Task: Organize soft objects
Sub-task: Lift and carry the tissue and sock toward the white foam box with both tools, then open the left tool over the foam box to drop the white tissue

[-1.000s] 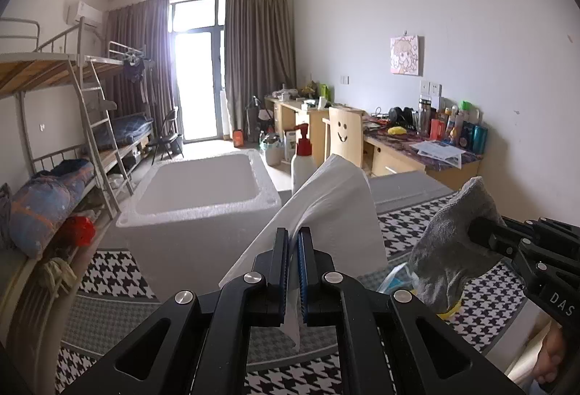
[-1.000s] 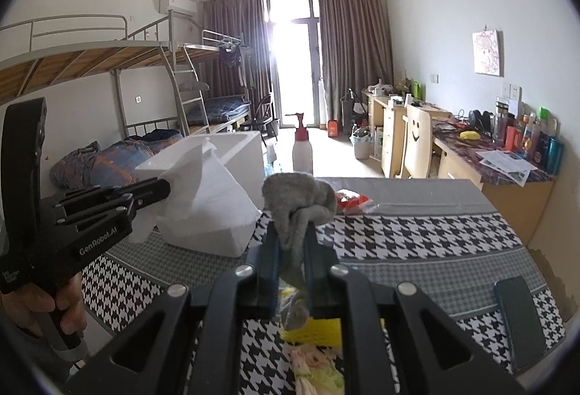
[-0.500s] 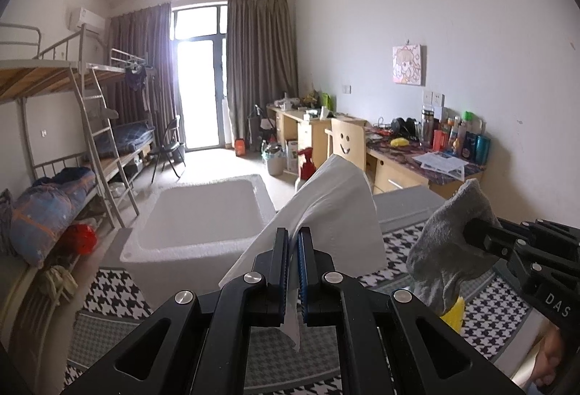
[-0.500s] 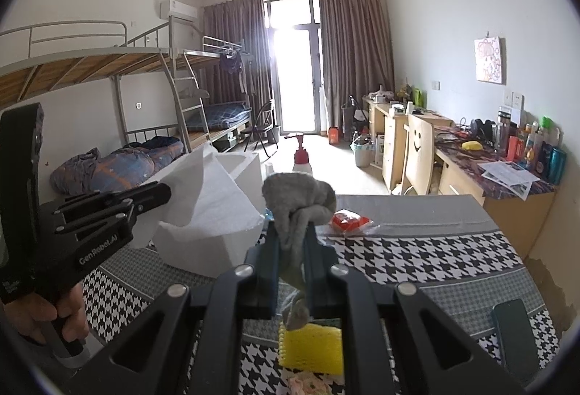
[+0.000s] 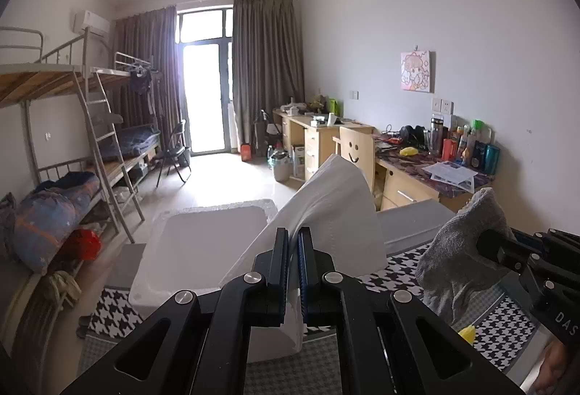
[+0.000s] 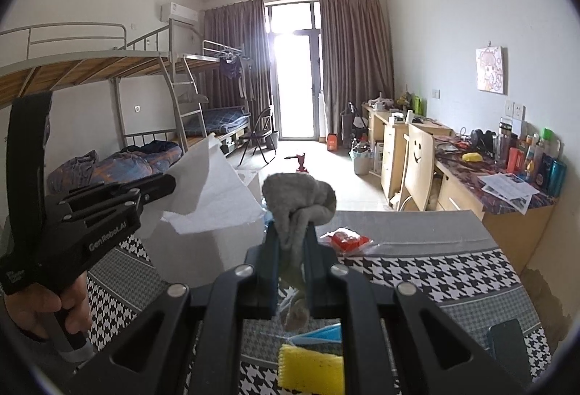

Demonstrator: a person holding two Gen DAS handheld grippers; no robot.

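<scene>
Below tissue (image 5: 328,210): foam box (image 5: 203,242) bare inside

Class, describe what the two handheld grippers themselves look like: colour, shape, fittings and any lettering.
Both are matte black with two flat parallel fingers on angular linkage arms joined by silver round-head bolts. The left gripper has blue finger pads and white GenRobot.AI lettering on its side; the right gripper shows white letters DAS. No cables or sleeves visible.
</scene>
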